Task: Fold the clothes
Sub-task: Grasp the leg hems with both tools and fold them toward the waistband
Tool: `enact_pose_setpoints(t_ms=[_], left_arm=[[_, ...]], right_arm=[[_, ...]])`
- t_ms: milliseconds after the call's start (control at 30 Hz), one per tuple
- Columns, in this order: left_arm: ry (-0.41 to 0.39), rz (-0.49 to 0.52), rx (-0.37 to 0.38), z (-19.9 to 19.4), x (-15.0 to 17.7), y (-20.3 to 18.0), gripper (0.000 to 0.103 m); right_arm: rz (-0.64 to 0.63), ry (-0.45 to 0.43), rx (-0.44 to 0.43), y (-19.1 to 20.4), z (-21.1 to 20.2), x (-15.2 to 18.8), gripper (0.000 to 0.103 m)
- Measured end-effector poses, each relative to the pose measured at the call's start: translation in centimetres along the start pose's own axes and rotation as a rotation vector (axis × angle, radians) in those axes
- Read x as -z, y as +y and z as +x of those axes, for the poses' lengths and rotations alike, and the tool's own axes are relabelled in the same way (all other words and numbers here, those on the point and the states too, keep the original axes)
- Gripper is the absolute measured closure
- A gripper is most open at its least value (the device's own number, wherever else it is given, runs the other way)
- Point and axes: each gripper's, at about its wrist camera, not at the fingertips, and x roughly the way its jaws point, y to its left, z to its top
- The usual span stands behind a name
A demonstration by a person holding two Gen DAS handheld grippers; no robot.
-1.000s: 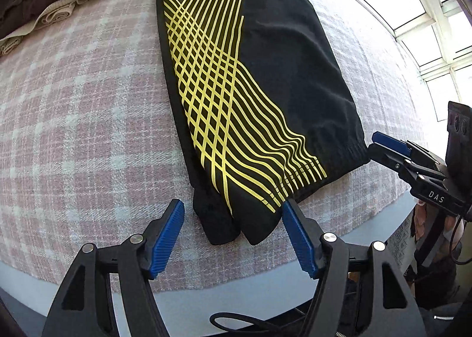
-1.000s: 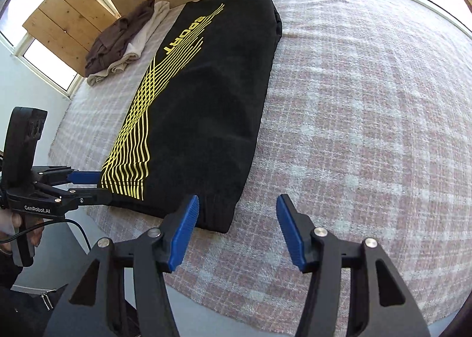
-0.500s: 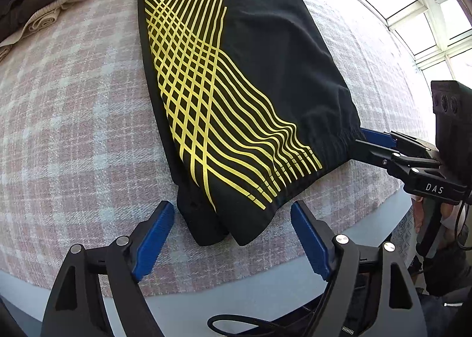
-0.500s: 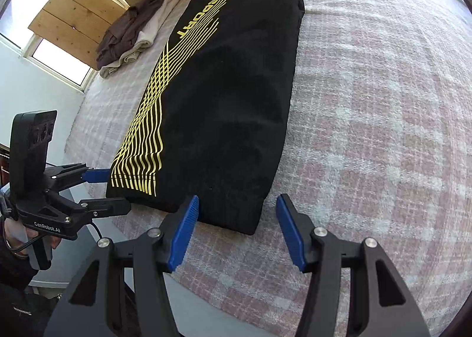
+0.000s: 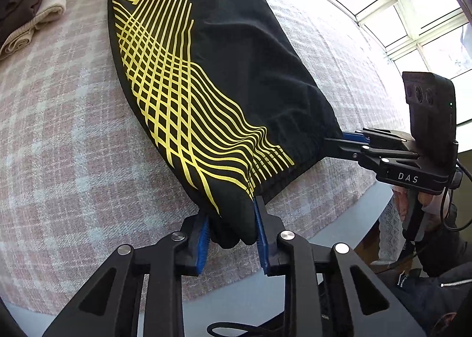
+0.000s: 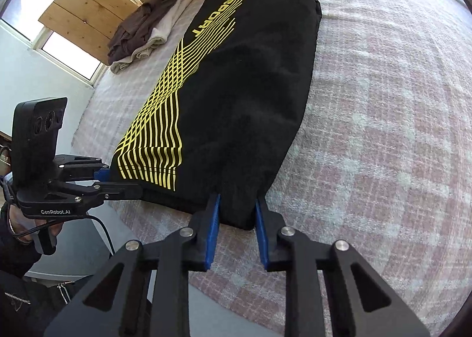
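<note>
A black garment (image 5: 236,71) with yellow wavy lines and the word SPORT lies flat and lengthwise on the pink checked tablecloth (image 5: 59,130). My left gripper (image 5: 231,213) is closing on its near left corner, and the bunched fabric is pinched between the blue pads. In the right wrist view the same garment (image 6: 250,101) runs away from me. There my right gripper (image 6: 237,202) is closing on the near right corner, with the hem squeezed between its pads. Each view shows the other gripper at the hem: the right gripper (image 5: 339,140) and the left gripper (image 6: 118,182).
A folded pile of brown and cream clothes (image 6: 147,30) lies at the far left of the cloth (image 6: 383,130). Wooden boards (image 6: 88,12) lean against the windows behind it. The table's near edge runs just under both grippers. A person's hands (image 5: 424,204) hold the handles.
Both grippers were open on either side of the near corners. Now each has moved in slightly and shut on its corner, and the hem has bunched up between the pads.
</note>
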Motion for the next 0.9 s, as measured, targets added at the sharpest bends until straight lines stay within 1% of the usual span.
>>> enact_pose_setpoints(t_ms=[67,167,300,400,533,667,767,900], left_arm=[[-0.014,-0.011,0.038,-0.2,-0.4,0.2,0.084],[-0.032,-0.024,0.09,-1.1,-1.0,1.6,0.085],[-0.06,-0.05,0.143,-2.1,-1.4,2.4,0.085],[-0.11,-0.046,0.173,-4.2,-1.8,2.5,0.085],[-0.195,-0.017,0.203,-7.2,-3.6,2.1,0.085],[-0.29,0.005,0.225,-10.3,-6.8,2.6,0.085],[-0.347,0.008,0.237,-11.5,-10.0,3.3,0.085],[-0.387,0.047,0.191,-12.3,-16.0,5.2,0.085]], right_arm=[[0.023,0.002,-0.028,-0.4,-0.1,0.0,0.083],[0.061,-0.007,-0.069,-1.1,-0.6,-0.1,0.084],[0.082,-0.029,-0.091,-0.8,-1.5,-0.1,0.085],[0.075,-0.064,-0.107,0.0,-3.1,-0.9,0.085],[0.085,-0.122,-0.171,0.6,-5.5,-3.1,0.085],[0.101,-0.188,-0.243,1.1,-7.2,-6.9,0.085],[0.105,-0.23,-0.28,1.3,-7.6,-11.2,0.085],[0.116,-0.254,-0.312,0.9,-6.8,-18.5,0.085]])
